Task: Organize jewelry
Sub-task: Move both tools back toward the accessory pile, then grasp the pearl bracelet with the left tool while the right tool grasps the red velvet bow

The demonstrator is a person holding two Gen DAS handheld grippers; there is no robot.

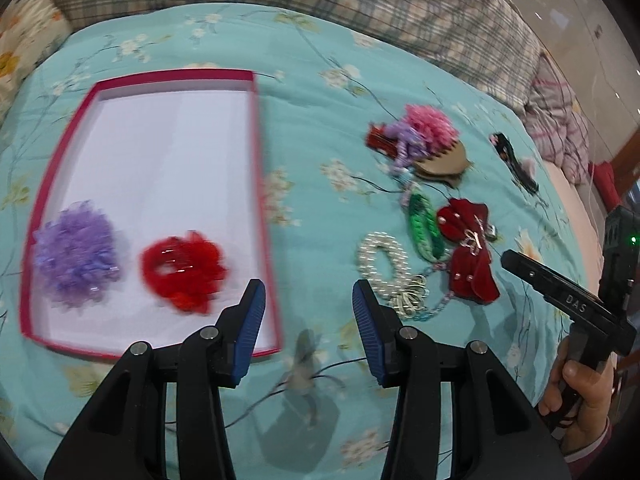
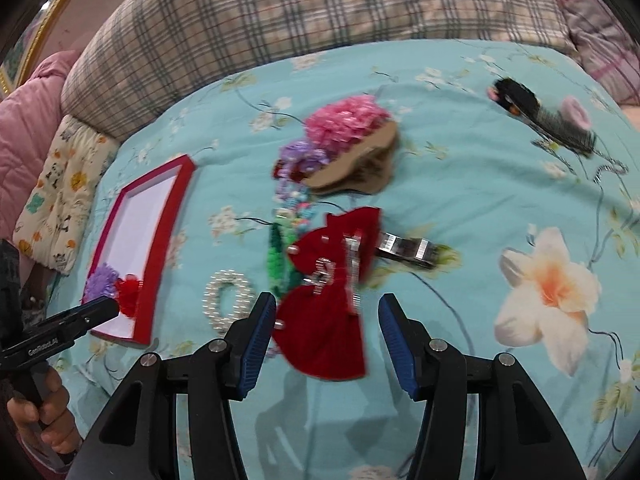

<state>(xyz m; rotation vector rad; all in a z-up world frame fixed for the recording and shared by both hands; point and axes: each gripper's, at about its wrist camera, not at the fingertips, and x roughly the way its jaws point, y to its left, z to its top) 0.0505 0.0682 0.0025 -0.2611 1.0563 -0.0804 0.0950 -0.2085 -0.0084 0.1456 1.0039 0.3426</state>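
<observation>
A red-rimmed box (image 1: 264,184) with a white floor lies on the bed and holds a purple scrunchie (image 1: 76,252) and a red scrunchie (image 1: 184,272). My left gripper (image 1: 308,300) is open and empty, just right of the box's near corner. To its right lie a pearl bracelet (image 1: 384,264), a green braided band (image 1: 424,228) and a red velvet bow (image 1: 468,252). My right gripper (image 2: 327,320) is open, its jaws either side of the red bow's (image 2: 328,320) near end. A pink scrunchie (image 2: 348,120), a wooden comb (image 2: 360,168) and a black hair clip (image 2: 540,116) lie farther back.
The teal floral bedspread (image 2: 460,280) covers the bed. A plaid pillow (image 2: 300,8) runs along the back. A pink quilt (image 2: 24,120) sits at the left. The box also shows in the right wrist view (image 2: 160,248), with my left gripper's finger (image 2: 80,316) beside it.
</observation>
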